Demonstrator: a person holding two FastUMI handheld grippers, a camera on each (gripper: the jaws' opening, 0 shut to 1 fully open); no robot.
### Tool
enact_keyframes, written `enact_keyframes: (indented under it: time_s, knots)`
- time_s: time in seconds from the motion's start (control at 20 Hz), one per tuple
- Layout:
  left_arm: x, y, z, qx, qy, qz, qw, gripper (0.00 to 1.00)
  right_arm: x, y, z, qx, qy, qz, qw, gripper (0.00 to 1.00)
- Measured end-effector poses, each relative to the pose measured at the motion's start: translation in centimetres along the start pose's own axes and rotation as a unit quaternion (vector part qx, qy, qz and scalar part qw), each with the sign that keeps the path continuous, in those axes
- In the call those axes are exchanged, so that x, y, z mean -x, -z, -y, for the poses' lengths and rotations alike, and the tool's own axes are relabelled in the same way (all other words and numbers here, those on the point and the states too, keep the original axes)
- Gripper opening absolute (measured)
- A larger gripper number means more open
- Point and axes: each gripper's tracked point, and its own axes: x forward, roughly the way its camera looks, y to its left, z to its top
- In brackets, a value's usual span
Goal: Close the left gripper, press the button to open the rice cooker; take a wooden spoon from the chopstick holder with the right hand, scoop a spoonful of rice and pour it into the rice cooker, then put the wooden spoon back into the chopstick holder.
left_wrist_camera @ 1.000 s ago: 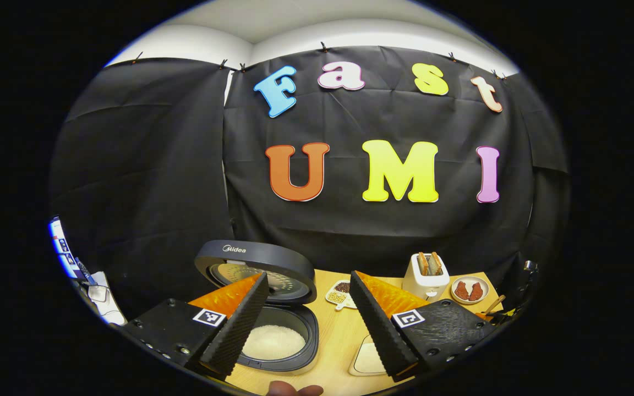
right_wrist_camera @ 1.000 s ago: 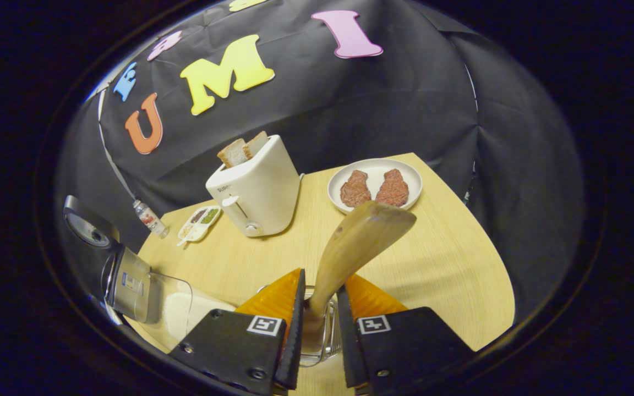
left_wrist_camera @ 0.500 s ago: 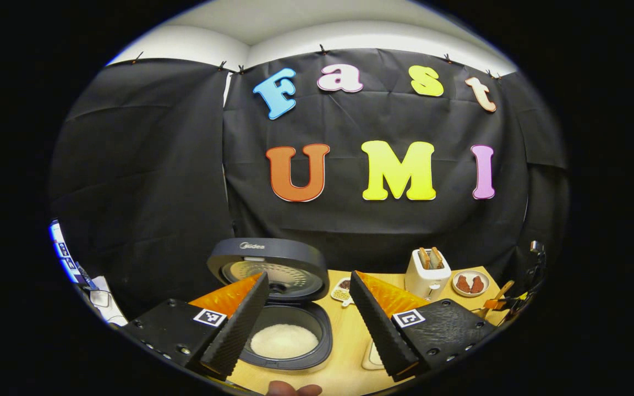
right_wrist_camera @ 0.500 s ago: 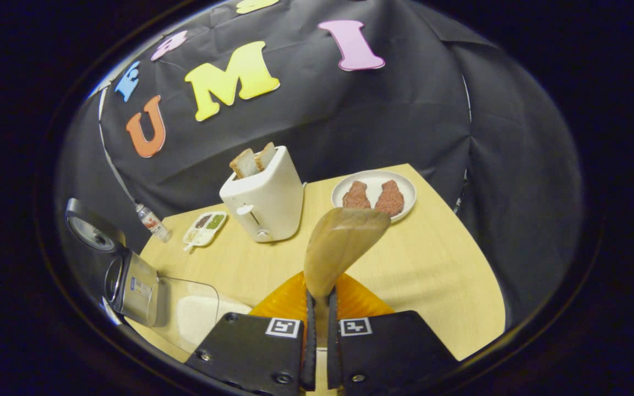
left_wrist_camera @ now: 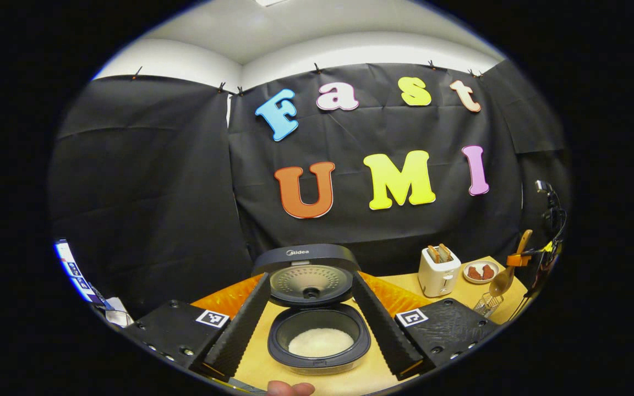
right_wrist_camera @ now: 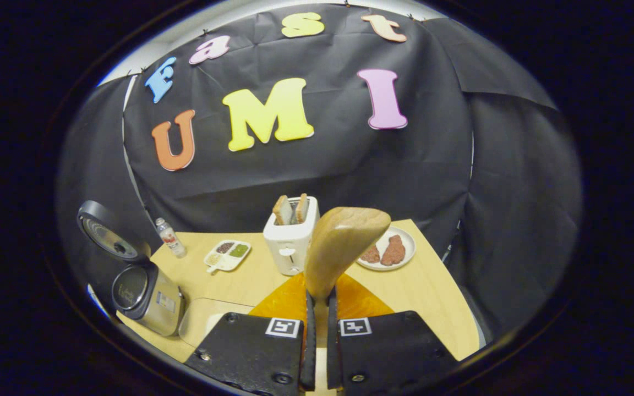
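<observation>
The dark rice cooker (left_wrist_camera: 317, 330) stands open on the table, lid (left_wrist_camera: 309, 269) tipped up, white rice (left_wrist_camera: 320, 342) in its pot. My left gripper (left_wrist_camera: 310, 280) is open, a finger on each side of the cooker, apart from it. My right gripper (right_wrist_camera: 317, 300) is shut on the handle of the wooden spoon (right_wrist_camera: 344, 242), whose bowl rises in front of the toaster. In the left gripper view the spoon (left_wrist_camera: 507, 269) hangs above the wire chopstick holder (left_wrist_camera: 485, 303) at the far right. The rice container (right_wrist_camera: 207, 324) lies by the cooker (right_wrist_camera: 143, 291).
A white toaster (right_wrist_camera: 290, 234) with bread stands at the back. Right of it is a plate (right_wrist_camera: 386, 250) with two meat pieces. A seasoning tray (right_wrist_camera: 229, 254) and a small bottle (right_wrist_camera: 169, 237) sit at the back left. A fingertip (left_wrist_camera: 289, 388) shows at the lower edge.
My right gripper shut on the spoon handle and lifted the spoon up out of the chopstick holder. My left gripper drew back and swung so that the cooker now sits between its fingers.
</observation>
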Motion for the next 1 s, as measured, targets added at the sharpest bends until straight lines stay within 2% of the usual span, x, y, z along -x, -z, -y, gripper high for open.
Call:
enact_keyframes:
  time_s: [0.05,0.1,0.15,0.2,0.4,0.5,0.7,0.85,1.0]
  knots:
    - [0.5,-0.1,-0.5,-0.001,0.002,0.005,1.000,0.96,0.3,-0.3,-1.6,-0.001,-0.006,0.004,1.000,0.13]
    - [0.9,-0.2,-1.0,0.001,0.003,0.008,1.000,0.96,0.6,-0.2,-3.3,-0.001,-0.013,0.006,1.000,0.13]
    - [1.4,0.1,-1.7,0.005,0.003,0.010,1.000,1.00,0.6,0.2,-4.7,-0.001,-0.019,0.004,1.000,0.13]
    - [1.9,0.4,-2.1,0.010,0.007,0.009,1.000,0.95,0.5,0.9,-6.1,0.000,-0.022,0.001,1.000,0.13]
    - [3.8,1.4,-2.5,0.013,0.038,0.010,0.999,0.95,-1.0,5.2,-10.2,0.022,-0.028,-0.030,0.999,0.13]
    - [4.5,1.7,-3.1,0.008,0.045,0.012,0.999,0.95,-2.1,8.0,-11.1,0.038,-0.016,-0.051,0.998,0.13]
    - [6.0,2.4,-4.0,0.018,0.060,0.013,0.998,0.95,-5.2,13.5,-10.6,0.066,0.037,-0.092,0.993,0.13]
    - [6.5,3.0,-5.5,0.015,0.053,0.006,0.998,0.95,-6.1,15.1,-9.9,0.106,0.077,-0.099,0.986,0.13]
    - [7.0,3.4,-7.3,0.020,0.034,0.001,0.999,0.95,-6.6,16.5,-10.7,0.120,0.078,-0.104,0.984,0.13]
